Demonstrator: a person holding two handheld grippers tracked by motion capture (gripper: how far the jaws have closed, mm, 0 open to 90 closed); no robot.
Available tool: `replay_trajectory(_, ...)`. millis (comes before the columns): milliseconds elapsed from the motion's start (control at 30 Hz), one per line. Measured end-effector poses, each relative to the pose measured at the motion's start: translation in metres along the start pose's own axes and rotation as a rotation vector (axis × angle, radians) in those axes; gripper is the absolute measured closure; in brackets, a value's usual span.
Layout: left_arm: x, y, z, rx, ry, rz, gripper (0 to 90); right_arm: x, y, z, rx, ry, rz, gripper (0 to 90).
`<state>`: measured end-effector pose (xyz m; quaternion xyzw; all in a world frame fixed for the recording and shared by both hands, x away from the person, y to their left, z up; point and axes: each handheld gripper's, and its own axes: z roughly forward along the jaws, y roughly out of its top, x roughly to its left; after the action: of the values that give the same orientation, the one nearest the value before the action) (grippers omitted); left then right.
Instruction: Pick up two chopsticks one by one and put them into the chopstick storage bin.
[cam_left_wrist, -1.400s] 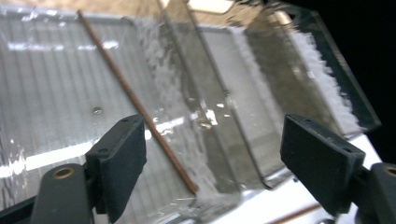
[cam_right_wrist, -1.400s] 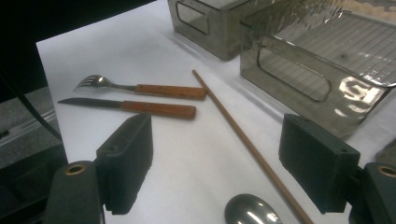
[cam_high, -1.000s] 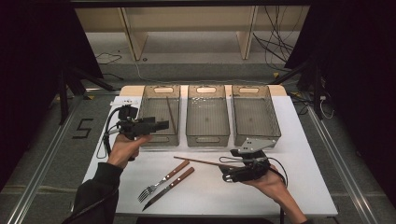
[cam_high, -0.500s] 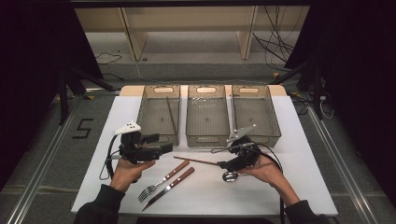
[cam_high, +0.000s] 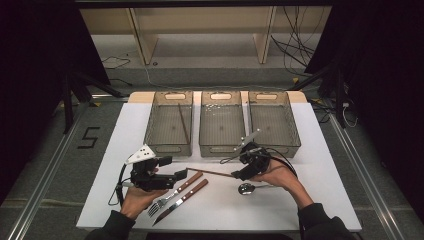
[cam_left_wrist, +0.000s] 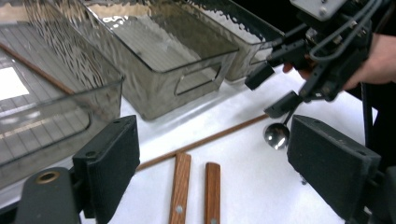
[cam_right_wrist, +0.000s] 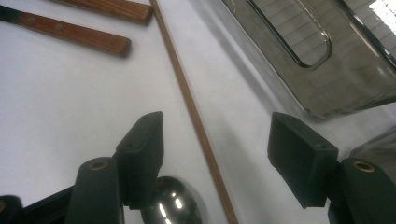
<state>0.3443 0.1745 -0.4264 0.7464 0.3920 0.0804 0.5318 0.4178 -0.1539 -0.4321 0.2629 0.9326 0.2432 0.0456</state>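
Note:
A thin wooden chopstick (cam_high: 210, 172) lies on the white table (cam_high: 320, 165) in front of the bins. My right gripper (cam_high: 239, 173) points left along the table, and its jaws have just been closing. They stand open astride the chopstick (cam_right_wrist: 194, 112), with the pads clear of it. A steel spoon (cam_high: 246, 188) lies just beside it, its bowl (cam_right_wrist: 173, 205) under the left jaw. My left gripper (cam_high: 172, 168) is open and low over the wooden handles of a fork (cam_high: 175, 192) and a knife (cam_high: 182, 200). Both handles (cam_left_wrist: 181, 186) lie between its wide jaws.
Three clear plastic bins stand in a row at the back: the left bin (cam_high: 150, 135) holds another chopstick (cam_high: 184, 122), beside it the middle bin (cam_high: 221, 147) and the right bin (cam_high: 295, 140). The table's front edge is near both forearms.
My left gripper came down from the left bin toward the front, over the fork and knife. My right gripper slid left to the chopstick, and its jaws narrowed.

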Motion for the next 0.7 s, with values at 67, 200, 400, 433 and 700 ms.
replay_trajectory(67, 0.000, -0.005, 0.000, 0.005, 0.002, -0.002, 16.6, -0.001, 0.002, 0.004, 0.025, -0.005, -0.009, 37.6)
replay_trajectory(200, 0.000, -0.011, -0.003, 0.003, 0.001, 0.004, 15.9, -0.002, 0.005, 0.009, 0.056, -0.011, -0.027, 38.8)
replay_trajectory(400, 0.000, -0.013, -0.010, -0.045, 0.019, 0.016, 15.9, -0.004, 0.008, 0.017, 0.099, -0.017, -0.035, 42.5)
replay_trajectory(433, 0.000, -0.013, -0.010, -0.045, 0.019, 0.016, 15.9, -0.005, 0.008, 0.019, 0.105, -0.019, -0.042, 43.4)
replay_trajectory(700, 0.001, -0.020, -0.012, -0.033, 0.024, 0.007, 15.9, -0.007, 0.009, 0.027, 0.155, -0.004, -0.055, 52.2)
